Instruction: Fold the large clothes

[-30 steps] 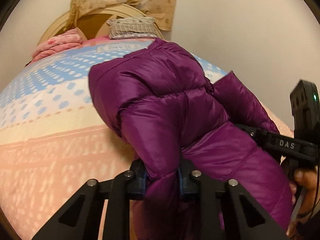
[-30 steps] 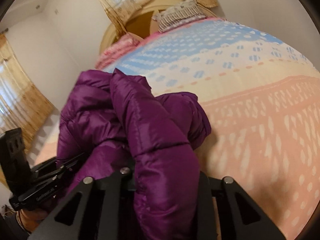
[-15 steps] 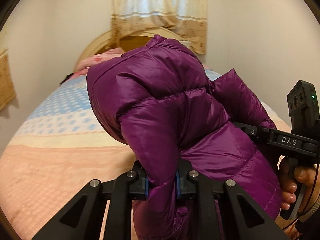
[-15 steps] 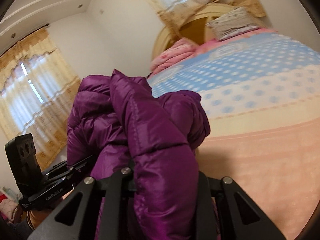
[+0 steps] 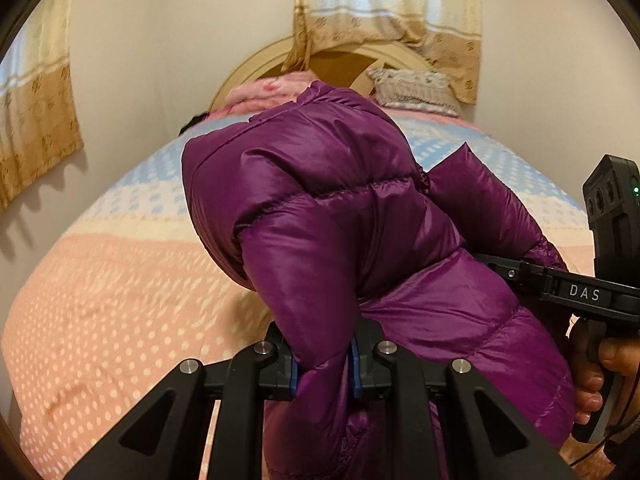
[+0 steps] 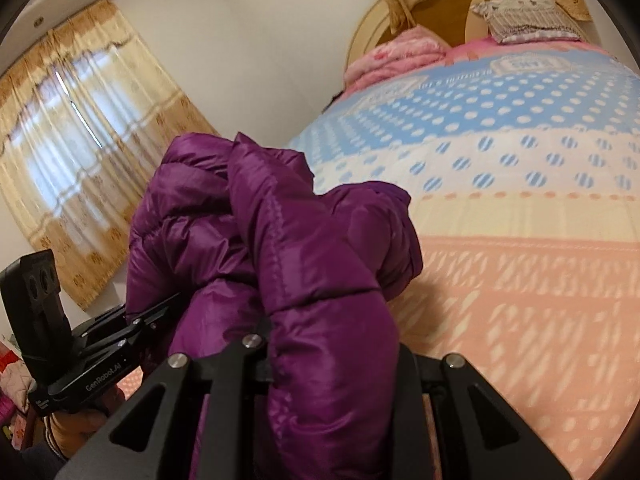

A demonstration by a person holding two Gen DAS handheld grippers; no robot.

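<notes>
While my jacket [image 5: 344, 216] bunches over the bed [image 5: 100, 300] (blocking most of it), pillow [image 5: 416, 88] and curtain [image 5: 384, 4] behind; left gripper [image 5: 323, 364] and right gripper [image 6: 332, 360] each clamp a fold; long axis unreadable.

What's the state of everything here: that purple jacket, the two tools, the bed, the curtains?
Purple jacket: bunched, held up over the bed.
Left tool: shut on the jacket.
Right tool: shut on the jacket.
Bed: made, cover spread flat.
Pink blanket: folded by the headboard.
Curtains: drawn.
</notes>
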